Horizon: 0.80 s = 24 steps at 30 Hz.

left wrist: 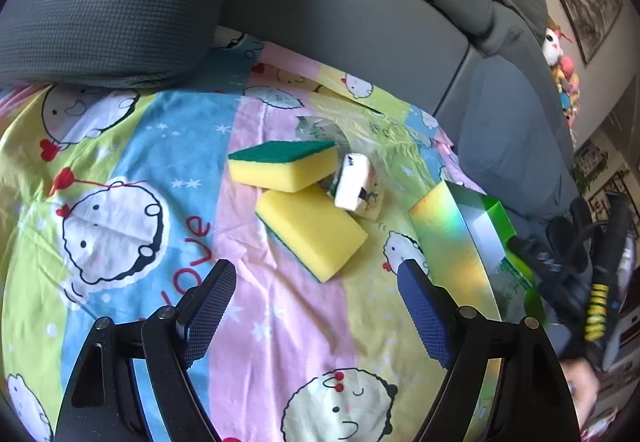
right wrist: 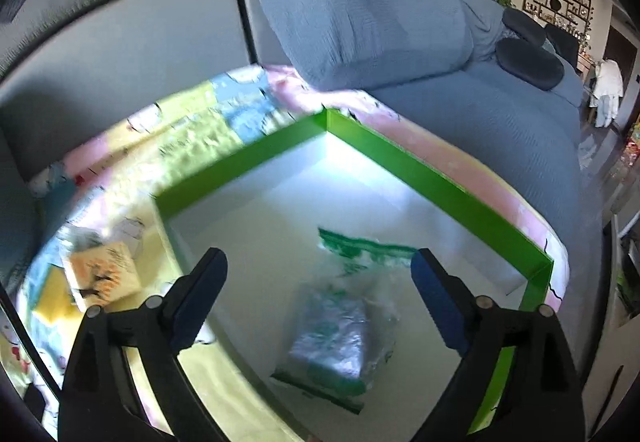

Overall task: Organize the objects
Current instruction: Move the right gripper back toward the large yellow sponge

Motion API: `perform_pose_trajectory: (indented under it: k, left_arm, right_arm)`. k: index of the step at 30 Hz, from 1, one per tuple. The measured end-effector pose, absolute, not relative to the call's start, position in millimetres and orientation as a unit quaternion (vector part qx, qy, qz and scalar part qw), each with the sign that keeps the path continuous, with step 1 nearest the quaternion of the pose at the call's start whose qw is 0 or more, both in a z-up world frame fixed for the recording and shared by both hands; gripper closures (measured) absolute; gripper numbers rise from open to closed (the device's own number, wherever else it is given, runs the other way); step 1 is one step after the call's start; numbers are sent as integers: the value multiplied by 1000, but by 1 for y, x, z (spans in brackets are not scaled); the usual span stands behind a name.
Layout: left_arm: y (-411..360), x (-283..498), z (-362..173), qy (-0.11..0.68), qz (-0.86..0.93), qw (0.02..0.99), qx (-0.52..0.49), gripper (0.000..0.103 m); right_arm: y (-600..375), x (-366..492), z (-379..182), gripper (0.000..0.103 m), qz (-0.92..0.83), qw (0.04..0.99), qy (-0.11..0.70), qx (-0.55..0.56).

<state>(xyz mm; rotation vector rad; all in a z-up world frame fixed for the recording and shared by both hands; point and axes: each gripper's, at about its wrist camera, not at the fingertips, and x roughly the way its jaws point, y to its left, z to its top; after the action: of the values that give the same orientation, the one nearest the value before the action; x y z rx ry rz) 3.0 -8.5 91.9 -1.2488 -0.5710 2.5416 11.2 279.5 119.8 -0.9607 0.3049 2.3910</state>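
Sorting is underway: my right gripper hangs over the green box, jaws apart, with a wrapped packet lying loose on its floor. My left gripper is apart too, empty, facing two sponges and a small white carton mid-bedsheet. Next I'd close on the nearer sponge squarely.

Two matt foam sponges are lying on soft printed cloth, while a crinkly glossy plastic bag is resting inside the smooth, iridescent-sided cardboard box.
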Motion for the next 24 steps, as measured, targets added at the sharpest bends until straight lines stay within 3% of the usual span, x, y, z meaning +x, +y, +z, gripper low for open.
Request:
perform_pose_trajectory:
  k: [7, 13, 17, 24]
  left_arm:
    - [-18, -6, 83, -211, 865, 107, -443, 20]
    - [-28, -15, 71, -231, 856, 79, -455, 20]
    - [-32, -19, 61, -234, 850, 60, -468, 20]
    - [-33, -19, 53, -235, 845, 54, -477, 20]
  right_arm:
    - [243, 14, 154, 1, 923, 92, 181, -327]
    - [176, -43, 156, 2, 925, -58, 137, -351]
    - [152, -59, 115, 3, 902, -98, 145, -394]
    - [153, -71, 82, 11, 872, -90, 175, -448]
